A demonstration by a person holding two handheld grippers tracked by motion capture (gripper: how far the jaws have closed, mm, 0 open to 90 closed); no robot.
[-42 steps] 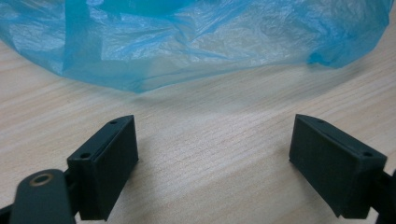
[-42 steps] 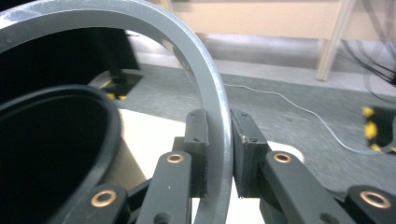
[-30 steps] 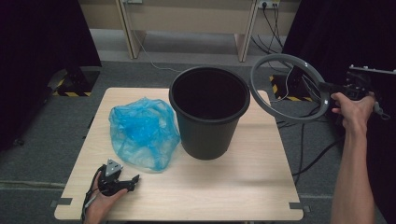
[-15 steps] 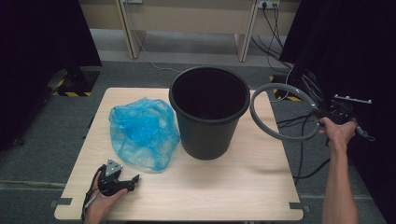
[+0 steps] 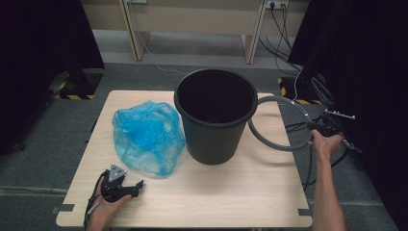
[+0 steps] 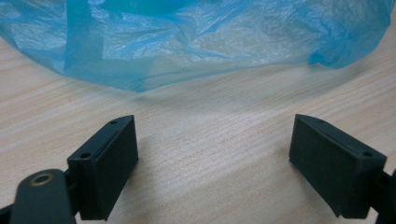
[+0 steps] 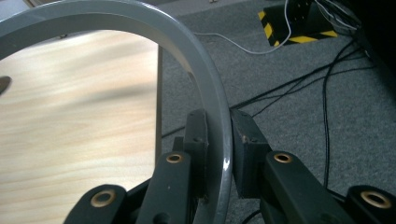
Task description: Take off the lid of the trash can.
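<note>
Jaws on the left gripper (image 5: 137,185) stand wide apart with nothing between them, resting low at the near left corner of the counter (image 5: 240,192). In the left gripper view the same gripper (image 6: 212,154) looks across bare pale wood grain toward the crumpled edge of the blue plastic bag (image 6: 196,42), which lies near the tips but apart from them. The left hand (image 5: 103,209) wraps the gripper from below, and the grey three-cornered plate sits on top of it.

From the high view, the blue plastic bag (image 5: 146,137) lies loose and rumpled on the left half of the counter, its right edge just beside the black bucket (image 5: 214,115), perhaps touching it. The bucket stands upright near the middle, mouth open upward, its inside dark.

Right of the bucket, a grey ring (image 5: 281,122) is held roughly level, partly over the right part of the counter and partly past its edge, its near side close to the bucket's wall. Whether it touches the bucket cannot be told.

At the far right, the right hand (image 5: 325,144) holds the right gripper (image 5: 315,127) off the counter's edge, above the grey carpet floor (image 5: 159,74). In the right gripper view, its jaws are closed narrowly on the grey ring (image 7: 205,93), one on each side of the band, the right gripper (image 7: 219,140) pinching it. Black cables (image 7: 327,88) run across the floor there.
</note>
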